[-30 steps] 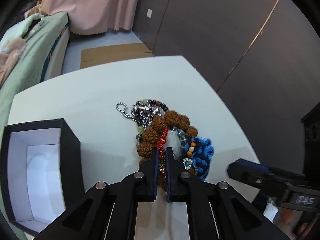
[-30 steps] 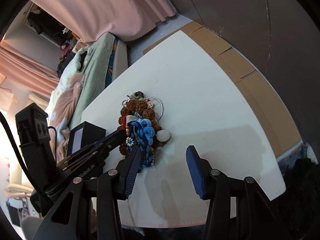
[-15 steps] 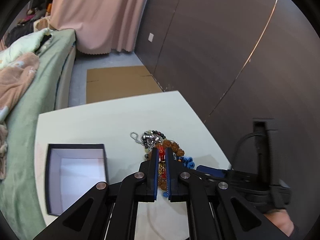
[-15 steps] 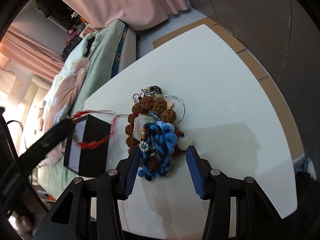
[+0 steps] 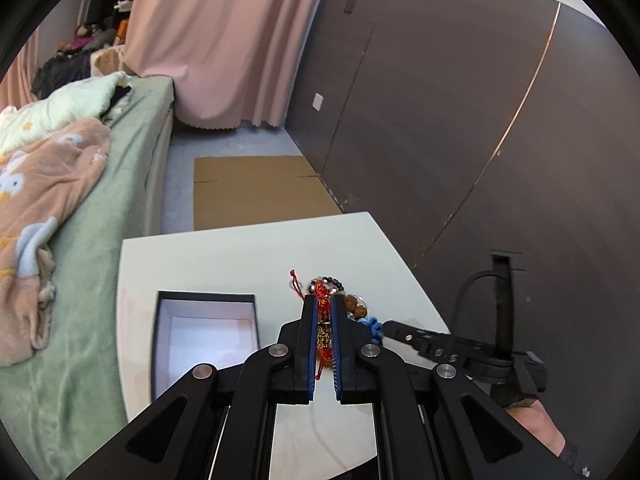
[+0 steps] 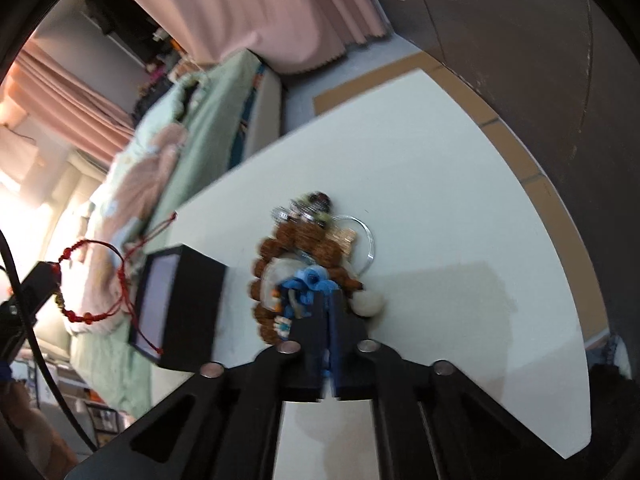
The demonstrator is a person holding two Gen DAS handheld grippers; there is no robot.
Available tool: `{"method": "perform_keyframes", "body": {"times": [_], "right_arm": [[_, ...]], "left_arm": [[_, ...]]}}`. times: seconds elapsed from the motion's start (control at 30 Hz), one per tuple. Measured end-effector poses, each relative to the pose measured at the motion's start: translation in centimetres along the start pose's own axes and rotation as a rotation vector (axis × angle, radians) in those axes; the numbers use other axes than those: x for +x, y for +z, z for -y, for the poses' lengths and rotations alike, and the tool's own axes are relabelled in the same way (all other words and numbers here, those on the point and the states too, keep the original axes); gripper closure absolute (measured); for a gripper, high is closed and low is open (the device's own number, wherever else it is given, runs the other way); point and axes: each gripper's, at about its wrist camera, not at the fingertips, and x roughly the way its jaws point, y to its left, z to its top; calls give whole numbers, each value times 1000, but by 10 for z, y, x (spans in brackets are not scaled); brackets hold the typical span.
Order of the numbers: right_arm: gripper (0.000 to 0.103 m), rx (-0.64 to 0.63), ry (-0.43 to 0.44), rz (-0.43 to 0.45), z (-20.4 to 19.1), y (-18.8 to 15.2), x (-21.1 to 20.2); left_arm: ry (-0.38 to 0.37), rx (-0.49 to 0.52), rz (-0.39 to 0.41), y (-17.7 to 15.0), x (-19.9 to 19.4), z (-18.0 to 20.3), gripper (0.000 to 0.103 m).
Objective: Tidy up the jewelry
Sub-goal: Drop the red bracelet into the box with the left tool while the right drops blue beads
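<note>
You are in a bedroom at home: a bed (image 5: 132,184) with green sheet and a plush blanket (image 5: 44,184), long pink curtains (image 5: 224,40), dark wardrobe doors (image 5: 440,120), a small white table (image 5: 224,256)

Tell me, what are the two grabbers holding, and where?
Left gripper pinches the red string bracelet at its gold charm. Right gripper is shut on the blue knotted bracelet, near its end.

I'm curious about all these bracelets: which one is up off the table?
The red cord bracelet, dangling from the left gripper. The brown beads and blue one lie heaped on the table.
</note>
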Motion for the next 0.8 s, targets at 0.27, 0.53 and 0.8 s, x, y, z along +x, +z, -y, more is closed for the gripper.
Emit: {"method": "perform_keyframes", "body": {"times": [0.27,0.53,0.8], "right_arm": [[98,-6,6,17,-13,4,-6],[43,-2,-97,-16,-12,3,9],[53,-105,-292,-42,-33,2,35]], "left_arm": [[38,-37,19,-1,-19,-19,97],[67,-94,14,-8,-23,-42,97],[85,-107,9,-14,-29,-52,97]]}}
